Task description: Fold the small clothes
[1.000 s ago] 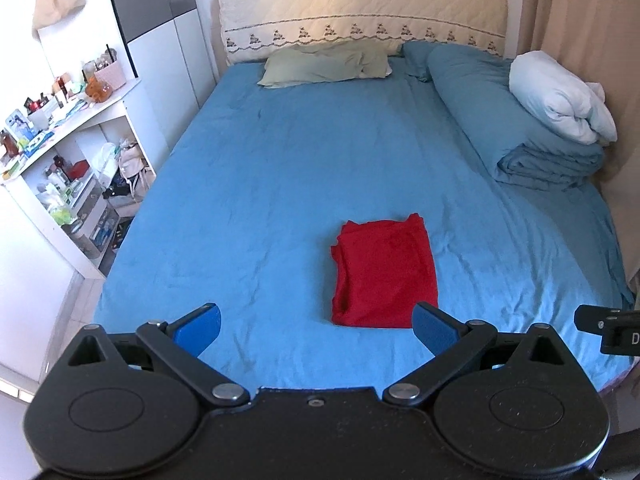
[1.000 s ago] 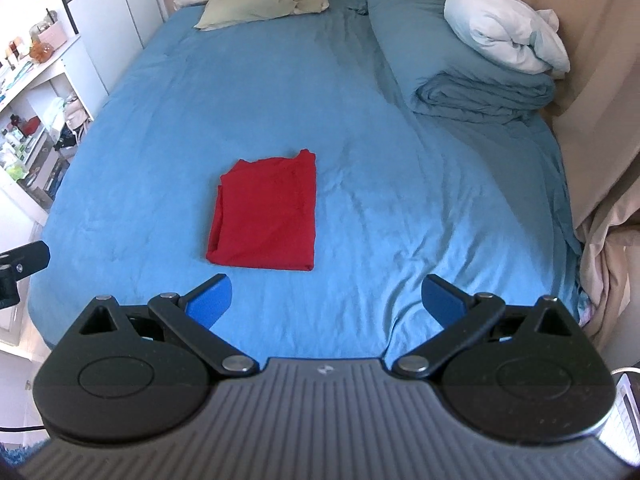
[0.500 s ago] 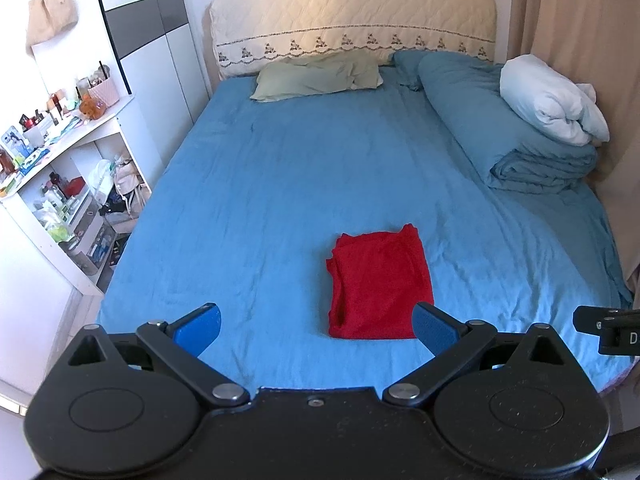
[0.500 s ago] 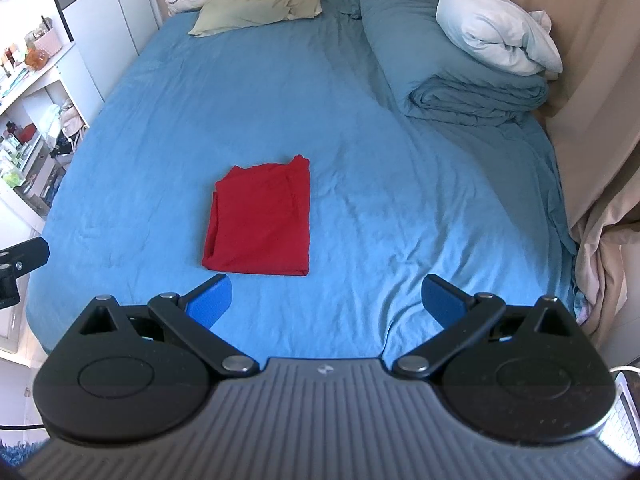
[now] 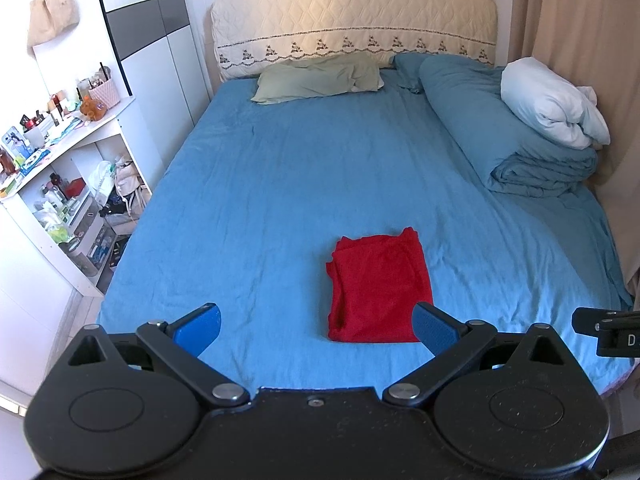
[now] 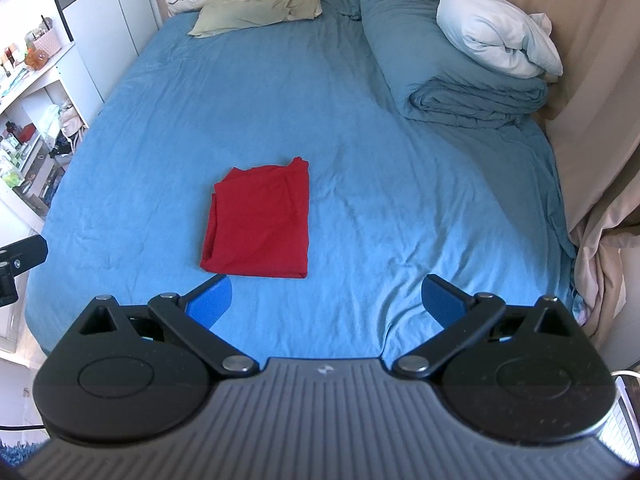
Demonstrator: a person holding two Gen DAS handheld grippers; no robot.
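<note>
Left wrist view: a red garment [image 5: 380, 288] is seen folded into a neat rectangle on the blue bed sheet [image 5: 280, 184], near the foot of the bed. The left gripper [image 5: 316, 326] is held above the bed edge with its blue fingers [image 5: 198, 326] spread wide, nothing gripped; the right-hand finger overlaps the garment's near corner in the picture. In the right wrist view, the garment [image 6: 260, 224] is found ahead and to the left of the right gripper [image 6: 326, 298], whose fingers [image 6: 442, 298] are likewise spread wide and empty. A folded blue duvet [image 6: 452, 72] topped by a white pillow [image 6: 496, 40] is placed along the bed's right side
</note>
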